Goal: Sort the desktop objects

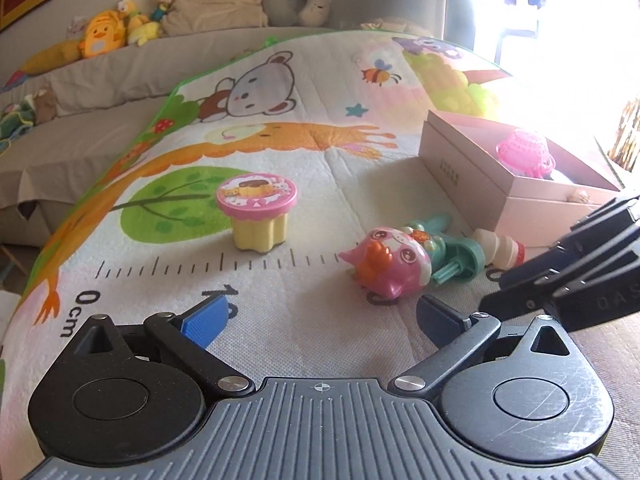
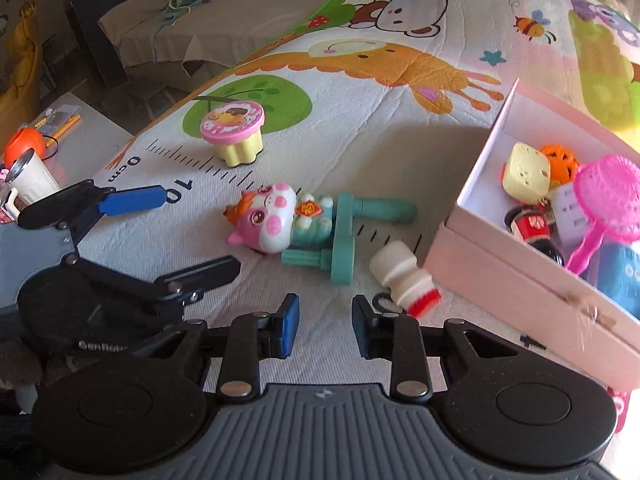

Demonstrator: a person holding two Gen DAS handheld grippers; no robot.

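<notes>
On the cartoon play mat lie a pink cat toy [image 1: 384, 268] [image 2: 272, 220] on a teal handle, a small white bottle with a red cap [image 1: 500, 248] [image 2: 404, 276], and a yellow cup toy with a pink lid [image 1: 256, 216] [image 2: 234, 136]. My left gripper [image 1: 320, 316] [image 2: 176, 236] stands wide open just short of the cat toy, holding nothing. My right gripper [image 2: 325, 328] [image 1: 504, 288] hovers close to the bottle, its jaws narrowly apart with only mat between them.
An open pink box [image 1: 460, 168] [image 2: 500, 280] stands at the right, holding a pink strainer [image 2: 608, 196], a cheese-shaped toy [image 2: 524, 172] and several other toys. A grey sofa with plush toys [image 1: 104, 36] runs behind. A side table with clutter [image 2: 28, 160] is at the left.
</notes>
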